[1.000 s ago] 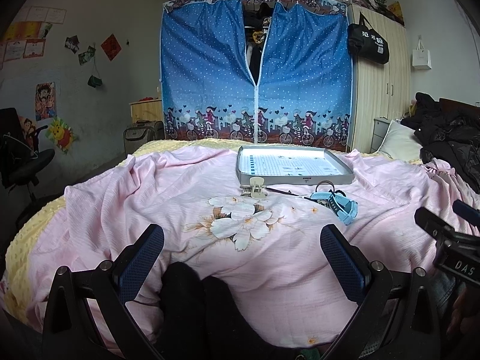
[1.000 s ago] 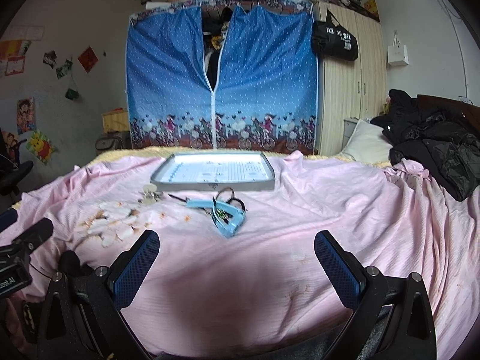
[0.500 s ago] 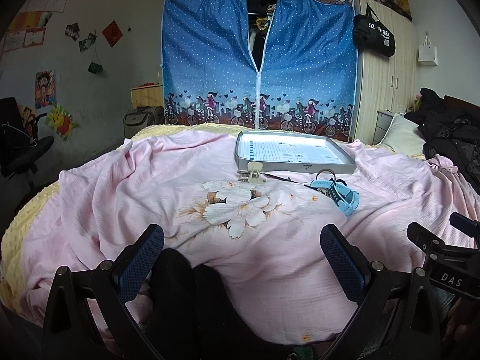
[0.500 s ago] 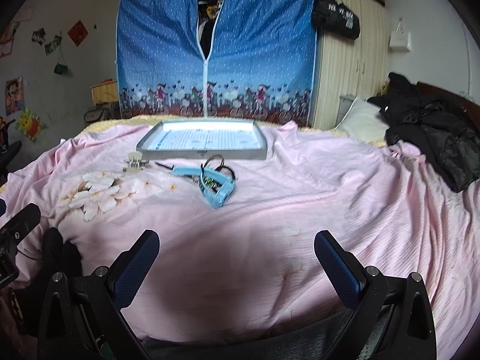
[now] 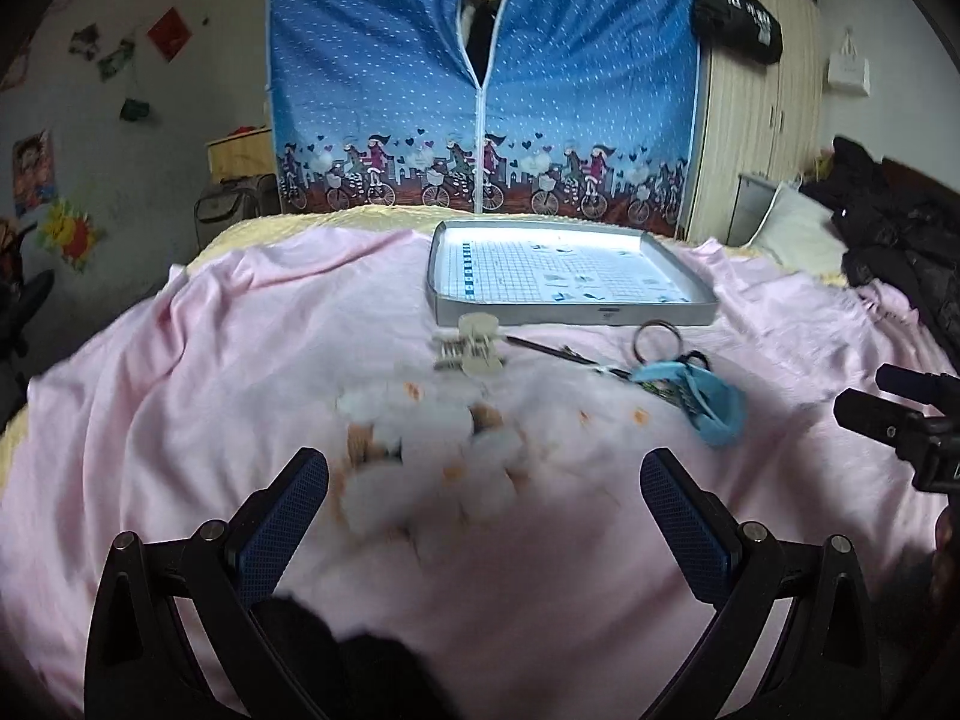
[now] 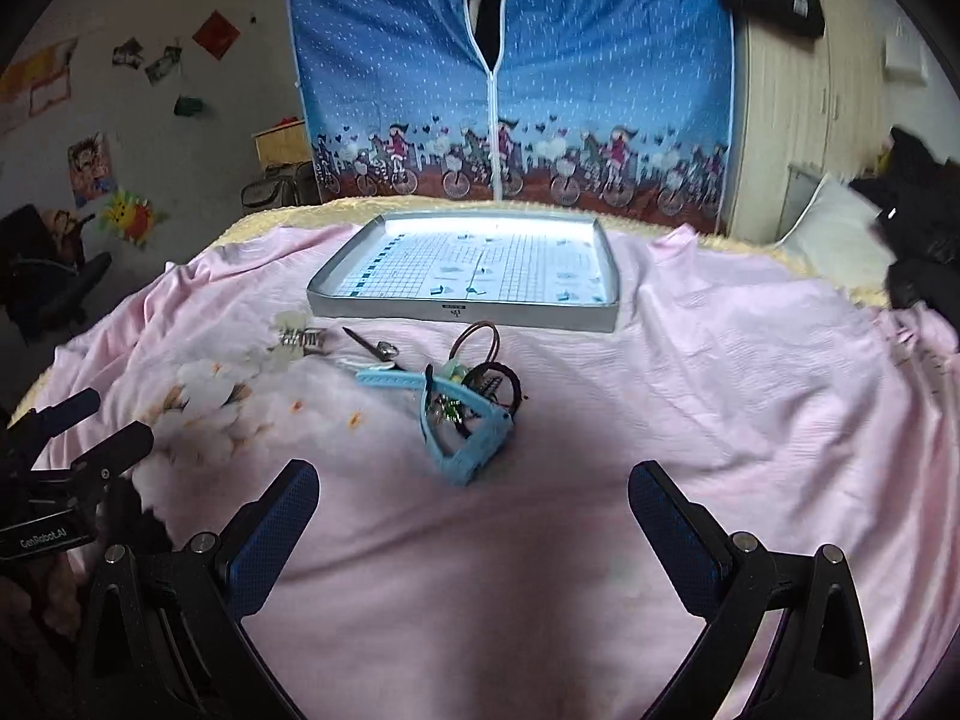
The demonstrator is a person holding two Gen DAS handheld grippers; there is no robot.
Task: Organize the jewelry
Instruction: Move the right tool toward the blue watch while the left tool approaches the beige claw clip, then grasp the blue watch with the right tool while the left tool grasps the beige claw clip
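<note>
Both claws hang low over a bed with a pink sheet. Each one points across the bed at a tray that lies flat on the sheet.

The left claw has its two blue fingers spread wide. Nothing is between them. Under it is a flower print on the sheet, which looks blurry. The right claw is spread wide too and holds nothing. In the right view the left claw shows at the left edge, so the two sit side by side, close together.

The jewelry lies in a small bunch on the sheet, just in front of the tray and not in it. A light blue strap is nearest the right claw, straight ahead of it. Dark rings and small beads are tangled with it. A thin clip lies to its left. A pale hair claw sits further left, almost touching the tray's front wall. The tray has a grid sheet inside and no jewelry in it.
</note>
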